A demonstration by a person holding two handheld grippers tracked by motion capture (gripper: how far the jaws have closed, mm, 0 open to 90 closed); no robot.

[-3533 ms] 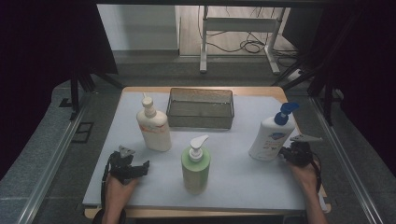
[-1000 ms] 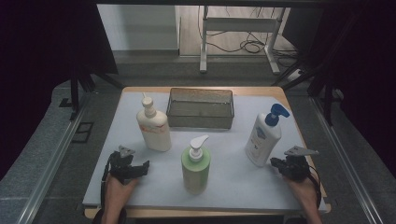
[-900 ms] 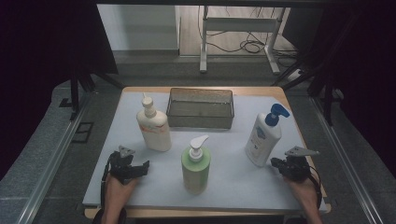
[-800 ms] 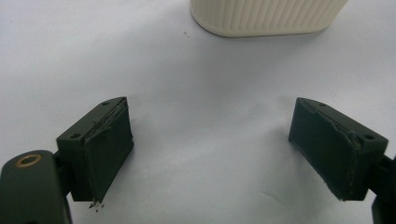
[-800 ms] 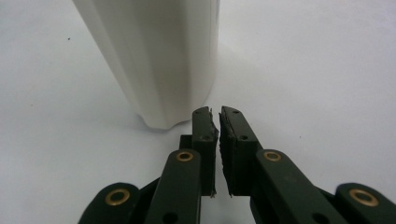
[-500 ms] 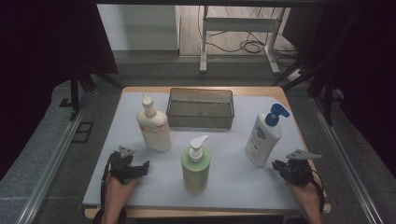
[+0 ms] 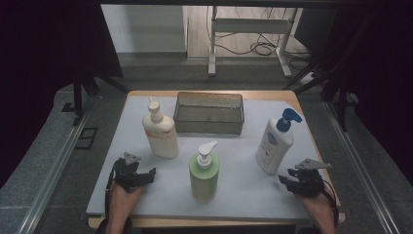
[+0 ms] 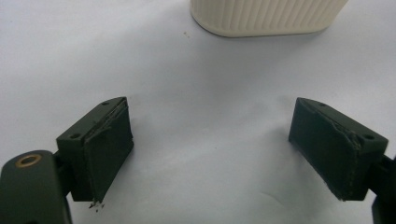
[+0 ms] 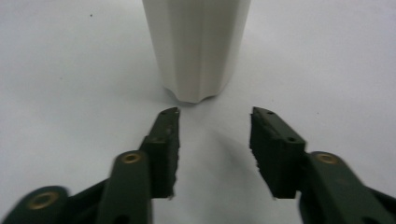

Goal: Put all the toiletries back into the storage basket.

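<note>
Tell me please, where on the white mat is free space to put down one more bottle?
The near strip between the left gripper and the green bottle is bare, also between that bottle and the right gripper. The middle is crowded: cream bottle, mesh basket, blue-pump bottle.

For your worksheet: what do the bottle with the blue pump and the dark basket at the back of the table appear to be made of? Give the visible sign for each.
Bottle with the blue pump: probably plastic, white and smooth with a slight sheen; the right gripper view shows moulded vertical facets in its wall. Dark basket: looks like fine metal mesh, dull grey, since its walls appear see-through; coated wire is possible.
</note>
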